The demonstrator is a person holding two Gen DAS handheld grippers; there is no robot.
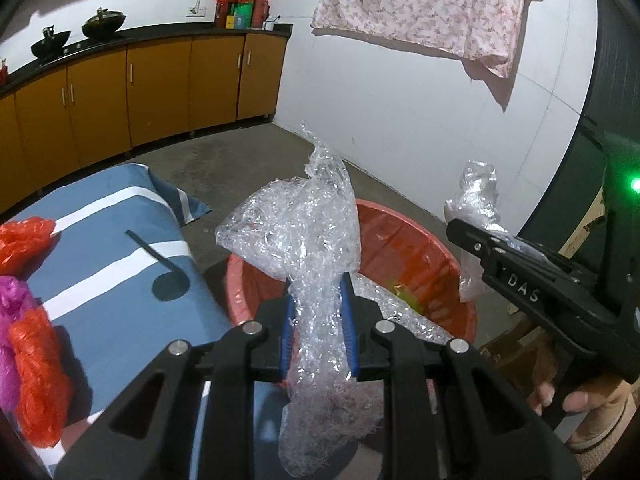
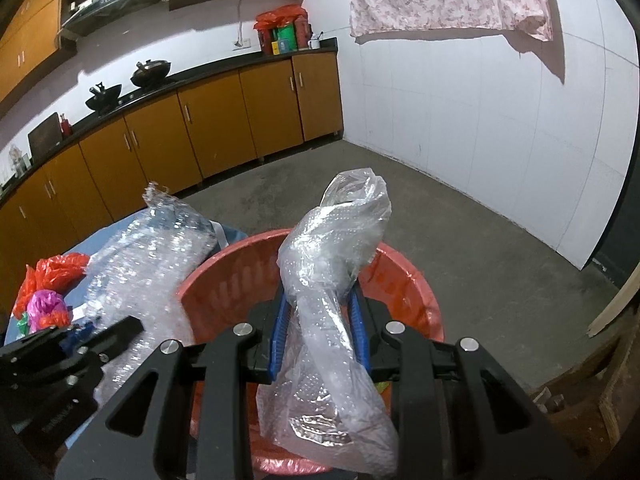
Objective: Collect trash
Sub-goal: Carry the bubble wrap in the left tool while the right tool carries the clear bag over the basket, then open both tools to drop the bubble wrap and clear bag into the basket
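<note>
My left gripper is shut on a crumpled sheet of clear bubble wrap and holds it over the near rim of a red plastic basket. My right gripper is shut on a twisted clear plastic bag above the same basket. The right gripper also shows at the right of the left wrist view, with its bag above the basket's right side. The left gripper's bubble wrap shows at the left of the right wrist view.
A table with a blue and white striped cloth stands left of the basket, with orange and pink plastic bags on it. Orange kitchen cabinets line the back. A floral cloth hangs on the white wall. Concrete floor lies beyond.
</note>
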